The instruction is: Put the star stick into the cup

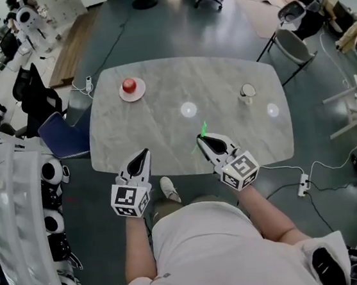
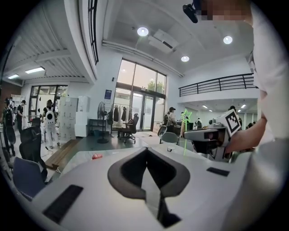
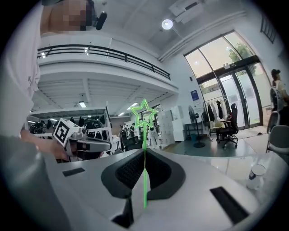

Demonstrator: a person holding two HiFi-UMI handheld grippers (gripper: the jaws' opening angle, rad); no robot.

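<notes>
A: Right gripper view: where is the star stick (image 3: 144, 149)?
B: Pinched upright in the right gripper (image 3: 144, 180); the cup (image 3: 256, 175) stands at the frame's lower right. The left gripper's (image 2: 151, 182) jaws meet, empty.

Neon green star stick (image 1: 203, 129), pale grey marbled tabletop (image 1: 164, 127).
Red apple (image 1: 129, 85), white plate (image 1: 135, 97); left tongs (image 1: 144, 153) and right tongs (image 1: 200, 138) white, black-padded, with black-and-white square markers.

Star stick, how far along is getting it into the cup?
Done: the right gripper has its jaws shut on the green star stick, held upright. In hand: it hangs over the near edge of the table. Left: carry it to the cup at the far right and drop it in. The left gripper is shut, empty.
</notes>
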